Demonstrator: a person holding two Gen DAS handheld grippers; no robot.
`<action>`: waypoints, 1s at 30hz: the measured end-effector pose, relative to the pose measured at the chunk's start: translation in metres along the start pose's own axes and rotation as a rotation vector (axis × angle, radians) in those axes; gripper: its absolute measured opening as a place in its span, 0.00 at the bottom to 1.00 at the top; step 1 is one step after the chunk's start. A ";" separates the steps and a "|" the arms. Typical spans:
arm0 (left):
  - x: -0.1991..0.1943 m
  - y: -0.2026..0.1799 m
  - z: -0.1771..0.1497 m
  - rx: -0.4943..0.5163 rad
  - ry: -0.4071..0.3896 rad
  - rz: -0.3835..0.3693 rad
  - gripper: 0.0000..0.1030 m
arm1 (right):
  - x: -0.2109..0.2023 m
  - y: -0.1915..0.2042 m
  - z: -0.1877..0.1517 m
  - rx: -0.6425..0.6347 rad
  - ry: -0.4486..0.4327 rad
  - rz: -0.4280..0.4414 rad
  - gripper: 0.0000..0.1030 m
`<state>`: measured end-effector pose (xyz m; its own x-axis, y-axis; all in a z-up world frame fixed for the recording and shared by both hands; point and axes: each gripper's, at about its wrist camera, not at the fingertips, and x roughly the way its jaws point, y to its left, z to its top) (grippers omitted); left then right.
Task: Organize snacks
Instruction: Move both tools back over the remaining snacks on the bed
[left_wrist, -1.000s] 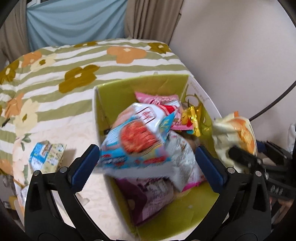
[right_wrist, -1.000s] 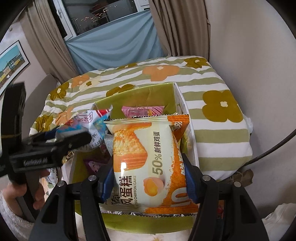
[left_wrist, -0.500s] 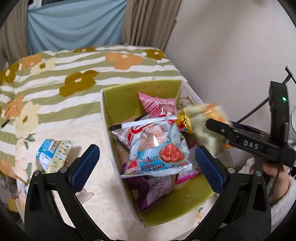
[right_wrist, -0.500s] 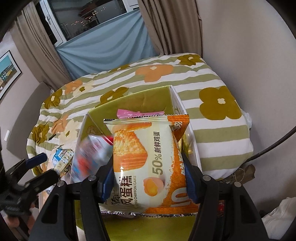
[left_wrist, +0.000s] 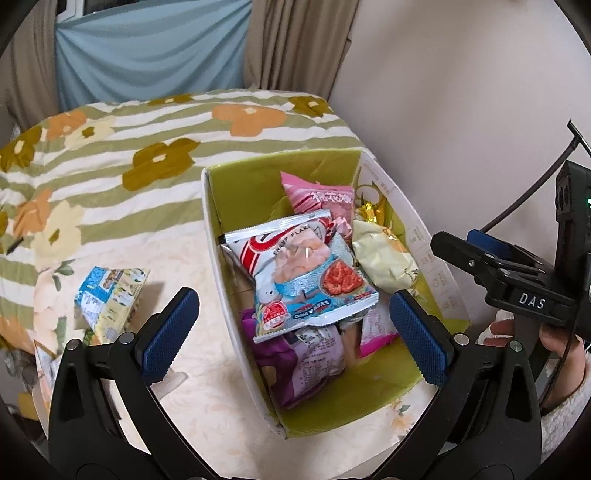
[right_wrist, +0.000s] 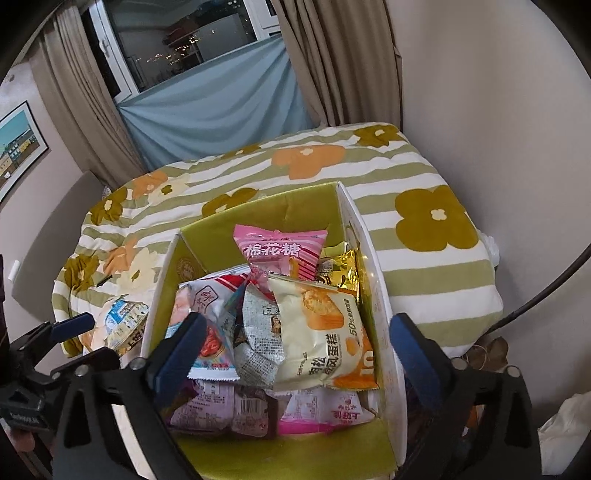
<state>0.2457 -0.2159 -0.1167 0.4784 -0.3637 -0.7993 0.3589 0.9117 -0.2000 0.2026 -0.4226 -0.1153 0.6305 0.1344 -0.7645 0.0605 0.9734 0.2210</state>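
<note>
A cardboard box (left_wrist: 214, 236) with a green inside stands on the table and holds several snack bags. A shrimp flakes bag (left_wrist: 303, 280) lies on top of purple packs (left_wrist: 295, 362). My left gripper (left_wrist: 293, 336) hangs open above it, its pads touching nothing. In the right wrist view, the jaws of my right gripper (right_wrist: 299, 347) are opening wide over the box (right_wrist: 354, 229). The orange chiffon cake packet (right_wrist: 321, 332) lies loose in the box beneath them, beside a pink marshmallow bag (right_wrist: 280, 251). The right gripper (left_wrist: 480, 258) also shows at the box's right side.
A blue and yellow packet (left_wrist: 110, 295) lies on the table left of the box. A flowered striped quilt (left_wrist: 166, 129) covers the bed behind. A wall (left_wrist: 461, 110) and a black cable (left_wrist: 524, 199) stand close on the right. A hand (left_wrist: 554, 336) holds the right gripper.
The shrimp flakes bag left my left gripper and settled in the box, and that gripper drew back. My right gripper opened and the chiffon cake packet dropped into the box.
</note>
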 end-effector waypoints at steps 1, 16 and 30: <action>-0.004 -0.002 -0.001 -0.002 -0.010 0.001 0.99 | -0.005 0.000 0.000 -0.007 -0.013 0.003 0.97; -0.095 0.017 -0.048 -0.135 -0.125 0.193 0.99 | -0.053 0.037 -0.004 -0.183 -0.055 0.136 0.97; -0.147 0.143 -0.114 -0.340 -0.111 0.350 0.99 | -0.043 0.153 -0.019 -0.347 -0.074 0.280 0.97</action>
<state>0.1352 -0.0100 -0.0921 0.6127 -0.0256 -0.7899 -0.1115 0.9867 -0.1185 0.1699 -0.2757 -0.0605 0.6398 0.4001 -0.6561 -0.3753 0.9077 0.1876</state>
